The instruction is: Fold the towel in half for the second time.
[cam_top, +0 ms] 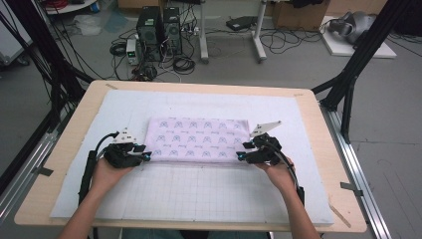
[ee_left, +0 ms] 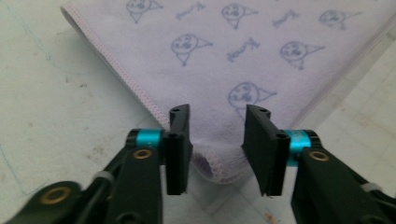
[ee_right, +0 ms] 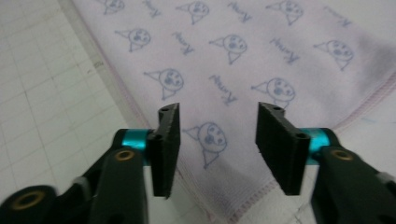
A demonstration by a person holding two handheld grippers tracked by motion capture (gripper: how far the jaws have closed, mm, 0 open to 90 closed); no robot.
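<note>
Nearest the high camera, the person's two forearms come up from the bottom edge, each hand wrapped around one of the tongs. The left tongs [cam_top: 147, 156] sit at the near left corner of a folded cloth [cam_top: 198, 140], the right tongs [cam_top: 239, 157] at its near right corner. From above, the hands and the black bodies of the tongs cover most of the jaws, so their spread is hard to judge there.

The gripper views settle it. In the left gripper view the left tongs [ee_left: 218, 137] stand partly apart, astride the rounded cloth [ee_left: 224, 60] corner, with a clear gap between each pad and the fabric; nothing is clamped. In the right gripper view the right tongs [ee_right: 218, 140] are spread a little wider over the cloth [ee_right: 243, 60], their pads apart from it and above the corner, again gripping nothing. Both views cut the far cloth off at the picture edge, and the tip of the corner in the left gripper view is partly hidden behind the jaws.

The cloth is pale lilac with a small blue print. It lies flat on a white gridded mat [cam_top: 199, 191] that covers the wooden worktop [cam_top: 74, 134], near the mat's middle. Its long axis runs left to right across the worktop, and its near long edge faces the person.
</note>
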